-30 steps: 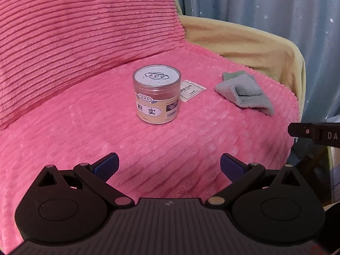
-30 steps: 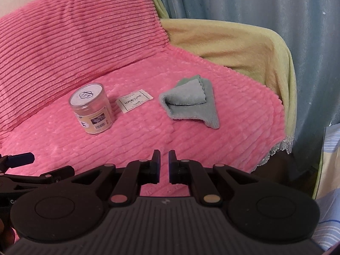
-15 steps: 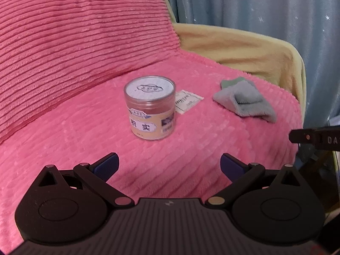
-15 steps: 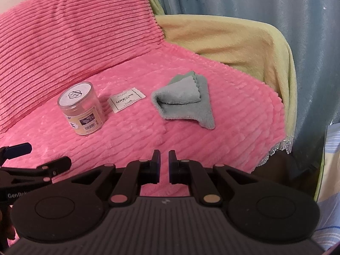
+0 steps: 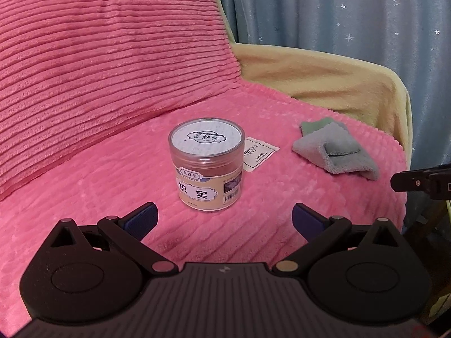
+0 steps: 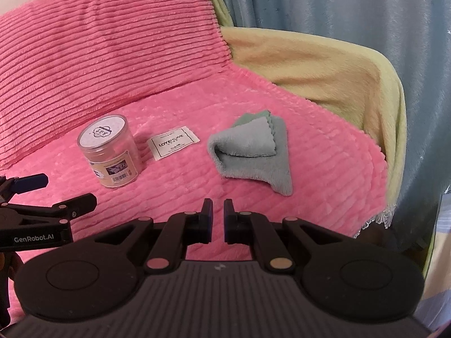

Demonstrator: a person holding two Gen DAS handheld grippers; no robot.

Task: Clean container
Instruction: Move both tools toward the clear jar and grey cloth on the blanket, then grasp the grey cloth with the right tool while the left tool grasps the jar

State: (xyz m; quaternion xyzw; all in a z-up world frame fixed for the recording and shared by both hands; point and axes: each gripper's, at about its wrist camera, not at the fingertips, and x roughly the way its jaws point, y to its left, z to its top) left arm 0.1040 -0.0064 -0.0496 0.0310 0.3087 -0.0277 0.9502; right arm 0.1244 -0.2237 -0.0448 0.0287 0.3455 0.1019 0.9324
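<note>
The container [image 5: 207, 166] is stood upright on the pink blanket [image 5: 112, 186], lid on, with a small label card [image 5: 260, 153] just beside it and a folded grey cloth [image 5: 335, 152] well apart to its right. Nothing is held: the left gripper [image 5: 224, 219] is spread wide with the container ahead of its gap, untouched; the right gripper [image 6: 218, 221] is nearly closed on nothing, a narrow slit left between the pads, and is aimed short of the cloth [image 6: 251, 152]. Progress cannot be fixed from this: a jar set down and a cloth lying folded would fit either wiping yet to be done or wiping finished and both put back. No dirt on the jar can be made out. Open blanket is seen all round the jar; the backrest cushion [image 5: 107, 56] rises behind it, and the seat's right edge drops off just past the cloth.
</note>
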